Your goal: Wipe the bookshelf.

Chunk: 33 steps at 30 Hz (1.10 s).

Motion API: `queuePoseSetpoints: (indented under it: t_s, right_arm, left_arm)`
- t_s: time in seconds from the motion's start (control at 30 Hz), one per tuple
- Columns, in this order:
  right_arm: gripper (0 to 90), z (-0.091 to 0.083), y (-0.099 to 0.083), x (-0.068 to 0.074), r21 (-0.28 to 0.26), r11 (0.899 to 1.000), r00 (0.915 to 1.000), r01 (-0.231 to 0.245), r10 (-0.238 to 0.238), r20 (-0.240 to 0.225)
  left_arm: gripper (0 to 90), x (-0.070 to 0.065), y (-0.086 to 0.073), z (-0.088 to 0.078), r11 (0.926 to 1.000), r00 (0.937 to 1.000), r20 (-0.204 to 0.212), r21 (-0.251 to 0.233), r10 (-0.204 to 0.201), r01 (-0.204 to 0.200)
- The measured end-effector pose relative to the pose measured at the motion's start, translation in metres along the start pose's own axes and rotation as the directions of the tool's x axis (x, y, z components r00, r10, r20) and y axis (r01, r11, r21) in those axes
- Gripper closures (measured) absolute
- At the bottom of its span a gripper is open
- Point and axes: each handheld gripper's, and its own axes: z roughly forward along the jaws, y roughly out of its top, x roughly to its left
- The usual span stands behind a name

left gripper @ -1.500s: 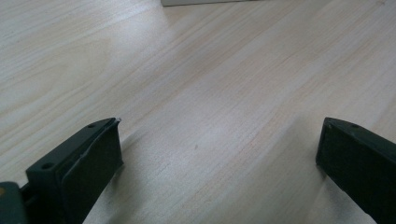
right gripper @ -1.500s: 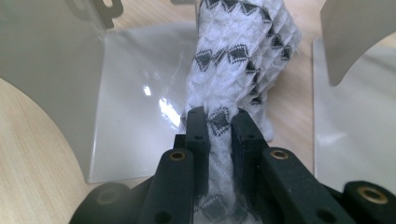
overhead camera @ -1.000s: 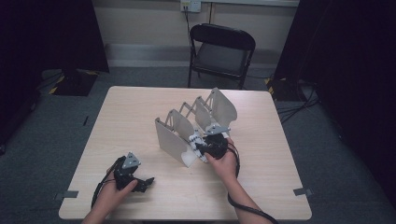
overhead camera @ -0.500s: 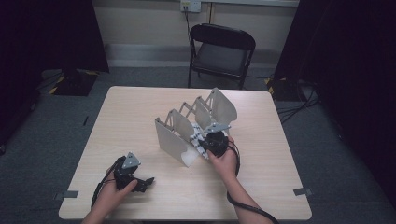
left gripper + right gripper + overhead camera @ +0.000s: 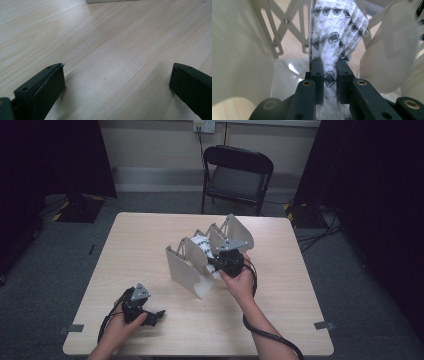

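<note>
A white fold-out rack (image 5: 186,266) with several upright panels stands mid-table. A white cloth with a black zigzag pattern (image 5: 202,245) hangs in a slot between two of its panels (image 5: 237,50). My right gripper (image 5: 216,265) is at the rack's near right side. Its jaws have just been closing and are now shut on the cloth (image 5: 334,30), with the gripper (image 5: 329,65) pinching its lower part. My left gripper (image 5: 157,314) rests on the table near the front left. Its jaws are wide open (image 5: 117,72) over bare wood with nothing between them.
The light wooden table (image 5: 135,240) has bare room to the left and front of the rack. A black folding chair (image 5: 235,175) stands behind the far edge. Cables trail from both grippers. Grey carpet surrounds the table.
The right gripper has risen beside the rack and pulled the patterned cloth up with it. The left gripper has stayed in place.
</note>
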Motion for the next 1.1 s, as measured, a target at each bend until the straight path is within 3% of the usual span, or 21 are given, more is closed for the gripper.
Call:
queuePoseSetpoints:
  t_s: [0.37,0.57,0.63,0.83,1.1]
  right_arm:
    - [79.3,0.025,-0.041,0.007,0.101,0.995,0.9996,-0.007,0.01,-0.027]
    - [79.0,0.031,-0.053,0.01,0.159,0.987,0.9996,0.001,0.003,-0.028]
    - [79.0,0.031,-0.055,0.011,0.156,0.988,0.9996,-0.004,0.008,-0.026]
    - [79.0,0.019,-0.048,0.004,0.128,0.991,0.9994,-0.032,0.033,-0.011]
    - [79.0,-0.015,-0.007,-0.005,0.02,1.0,0.9997,-0.022,0.022,0.01]
  left_arm:
    - [0.0,0.0,0.0,0.0,1.0,1.0,0.0,0.0,0.001,-0.001]
    - [0.0,0.0,0.0,0.0,1.0,1.0,0.0,0.0,0.001,-0.001]
    - [0.0,0.0,0.0,0.0,1.0,1.0,0.0,0.0,0.0,0.0]
    - [0.0,0.0,0.0,0.0,1.0,1.0,0.0,0.0,0.001,-0.001]
    - [0.0,0.0,0.0,0.0,1.0,1.0,0.0,0.0,0.0,0.0]
